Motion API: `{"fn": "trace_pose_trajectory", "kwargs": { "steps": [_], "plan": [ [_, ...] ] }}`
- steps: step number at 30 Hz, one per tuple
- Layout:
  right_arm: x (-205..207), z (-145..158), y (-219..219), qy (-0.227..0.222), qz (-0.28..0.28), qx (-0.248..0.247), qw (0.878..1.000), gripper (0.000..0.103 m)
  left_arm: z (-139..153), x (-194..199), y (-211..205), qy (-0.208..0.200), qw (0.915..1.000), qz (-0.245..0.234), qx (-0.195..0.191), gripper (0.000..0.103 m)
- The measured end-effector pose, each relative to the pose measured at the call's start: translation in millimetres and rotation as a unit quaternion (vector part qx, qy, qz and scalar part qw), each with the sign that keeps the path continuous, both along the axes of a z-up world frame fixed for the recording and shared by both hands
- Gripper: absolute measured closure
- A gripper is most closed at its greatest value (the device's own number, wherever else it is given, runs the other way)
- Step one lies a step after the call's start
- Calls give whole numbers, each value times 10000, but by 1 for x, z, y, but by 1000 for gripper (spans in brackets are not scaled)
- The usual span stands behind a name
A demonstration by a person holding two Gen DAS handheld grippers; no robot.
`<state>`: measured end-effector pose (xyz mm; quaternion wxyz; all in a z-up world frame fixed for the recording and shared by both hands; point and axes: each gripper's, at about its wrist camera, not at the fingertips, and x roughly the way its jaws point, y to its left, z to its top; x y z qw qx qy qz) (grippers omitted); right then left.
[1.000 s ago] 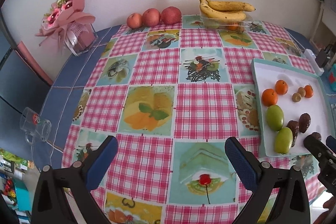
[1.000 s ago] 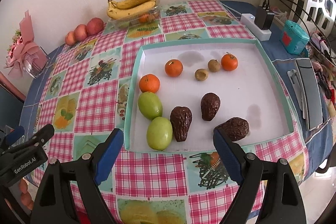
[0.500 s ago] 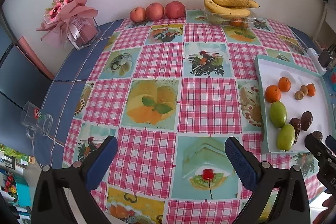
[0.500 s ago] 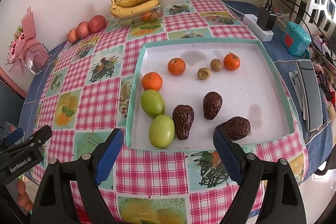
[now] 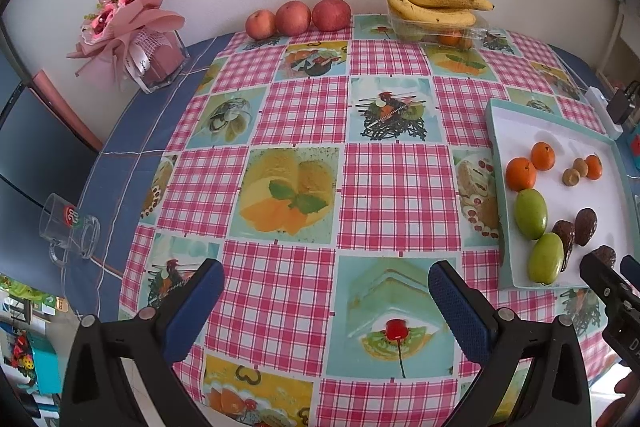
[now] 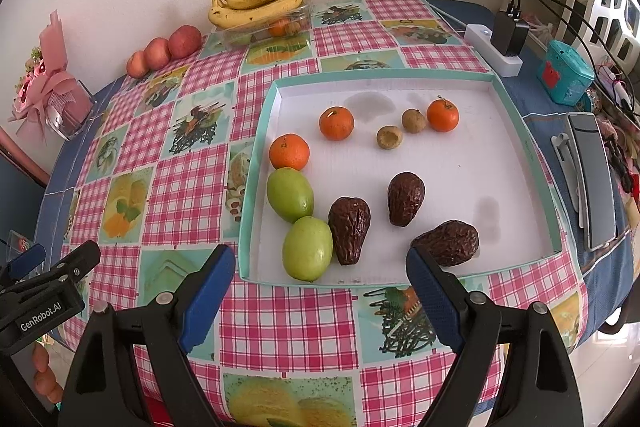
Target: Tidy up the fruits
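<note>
A white tray with a teal rim (image 6: 460, 163) (image 5: 508, 131) lies on the checked tablecloth. In it are three oranges (image 6: 336, 123), two green fruits (image 6: 290, 194), three dark avocados (image 6: 349, 229) and two small brown fruits (image 6: 389, 137). Three red apples (image 5: 294, 17) and bananas (image 5: 436, 5) on a clear box stand at the table's far edge. My left gripper (image 5: 326, 291) is open and empty over the table's near edge, left of the tray. My right gripper (image 6: 320, 275) is open and empty just before the tray's near rim.
A pink bouquet (image 5: 128, 23) and a glass mug (image 5: 68, 227) stand on the blue cloth at the left. A power strip with charger (image 6: 500, 43), a teal box (image 6: 564, 73) and a phone (image 6: 592, 179) lie right of the tray.
Both grippers have drawn back and risen a little; the table and tray show slightly farther away. Both stay open. No fruit has moved.
</note>
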<state>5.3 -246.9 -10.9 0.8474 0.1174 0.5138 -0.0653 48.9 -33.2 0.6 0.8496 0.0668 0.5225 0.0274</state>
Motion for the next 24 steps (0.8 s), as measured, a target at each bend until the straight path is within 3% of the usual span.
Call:
{"fn": "trace_pose_trajectory", "kwargs": {
  "steps": [24],
  "plan": [
    [1,0,1,8,-11,-3,10000,15,-2,0,0,49,10000,1,-5,0]
  ]
}}
